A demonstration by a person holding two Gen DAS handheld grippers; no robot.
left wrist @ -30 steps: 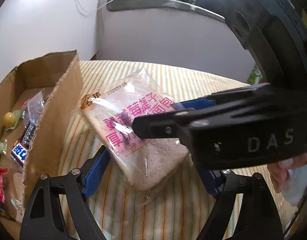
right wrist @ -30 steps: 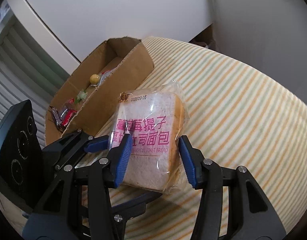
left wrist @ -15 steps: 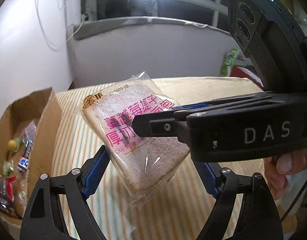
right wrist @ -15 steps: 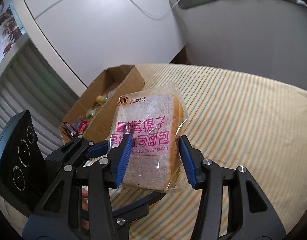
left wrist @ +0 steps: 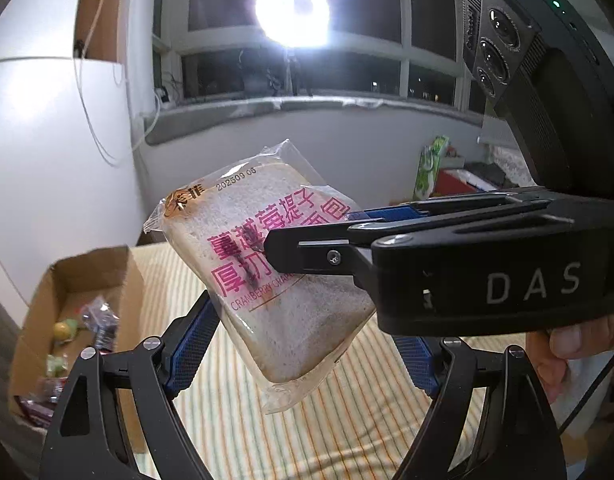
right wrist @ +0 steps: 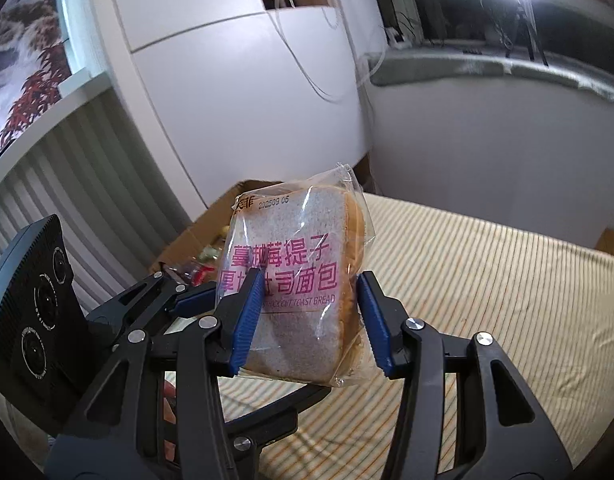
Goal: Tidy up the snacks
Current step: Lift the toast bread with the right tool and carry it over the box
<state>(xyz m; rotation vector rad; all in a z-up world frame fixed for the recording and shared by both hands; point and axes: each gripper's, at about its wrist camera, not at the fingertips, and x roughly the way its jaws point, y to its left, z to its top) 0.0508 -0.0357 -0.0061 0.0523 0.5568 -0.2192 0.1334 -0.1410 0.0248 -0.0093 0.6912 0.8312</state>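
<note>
**Bread pack held in the air over the striped cloth, box to the left**

The right gripper is clamped on the bread pack; its blue pads press both flat faces, and the pack is clear of the surface. In the left wrist view the same pack hangs tilted between the left gripper's spread fingers. The left pad sits close to the pack's edge; the right pad is mostly hidden behind the other tool, so I cannot tell whether this one presses on the pack.

The striped cloth is bare and open to the right of the pack and below it. The cardboard box sits at the left edge of the cloth, top open, with small wrapped snacks inside. In the right wrist view the pack covers most of the box.

A ring light glares by the window. A hand is cut off at the right edge. The snack labels are too small to read.
</note>
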